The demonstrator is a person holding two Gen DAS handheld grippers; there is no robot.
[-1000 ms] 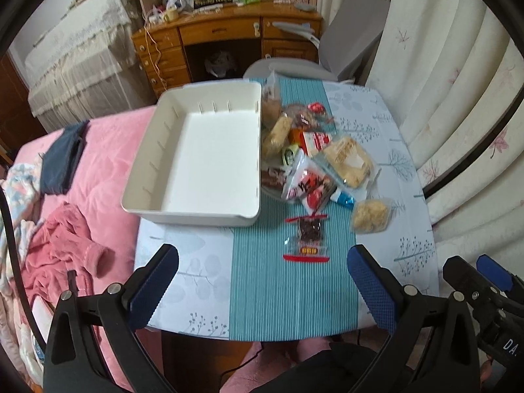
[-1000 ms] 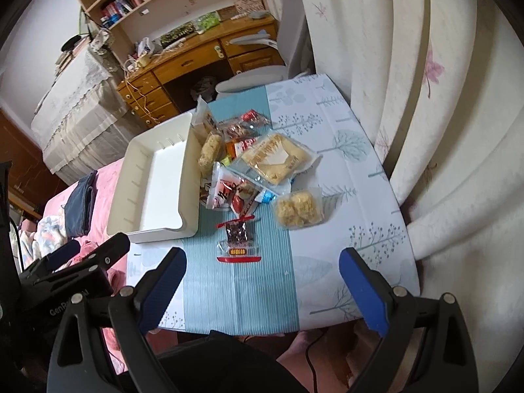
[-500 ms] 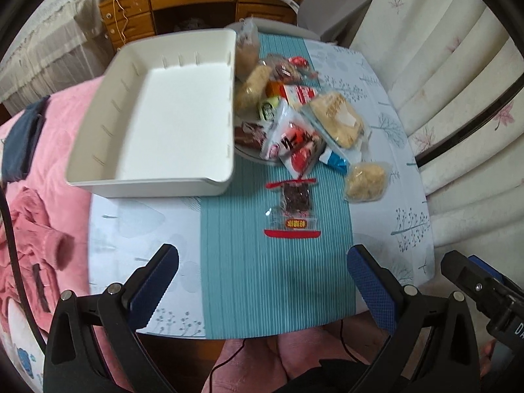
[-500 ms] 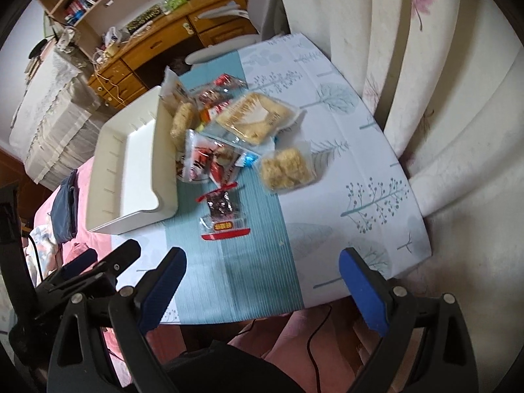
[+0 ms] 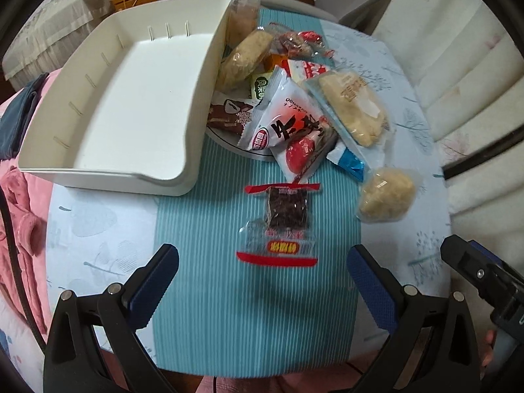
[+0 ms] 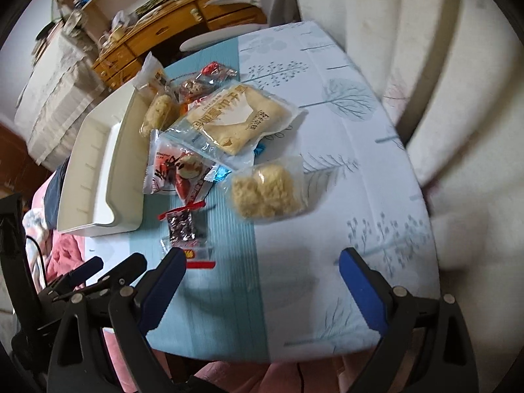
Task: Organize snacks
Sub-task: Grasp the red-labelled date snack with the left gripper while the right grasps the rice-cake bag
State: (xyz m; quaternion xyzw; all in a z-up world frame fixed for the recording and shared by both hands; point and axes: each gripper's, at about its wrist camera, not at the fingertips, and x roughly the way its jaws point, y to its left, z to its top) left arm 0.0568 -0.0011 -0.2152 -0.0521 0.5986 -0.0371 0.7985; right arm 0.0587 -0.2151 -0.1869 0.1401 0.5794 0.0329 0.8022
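White and empty, the tray (image 5: 131,98) awaits sorting; no snack is yet held. Both the left gripper (image 5: 262,281) and right gripper (image 6: 262,281) are spread apart. The dark jerky packet (image 5: 281,219), nearest on the tabletop (image 5: 98,229), should be straddled and closed on by the left.

A wooden desk (image 6: 183,29) stands beyond the table, cream curtains (image 6: 425,65) hang right, pink bedding (image 5: 23,216) lies left.

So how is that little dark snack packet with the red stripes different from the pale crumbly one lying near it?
The dark snack packet is a flat, long clear wrapper with red bands at both ends, holding a dark square block; the pale crumbly packet is plain, rounder and puffier, filled with beige lumps. The dark one lies on the teal striped runner, the pale one on its edge. Both lie apart from the pile, outside the white tray.
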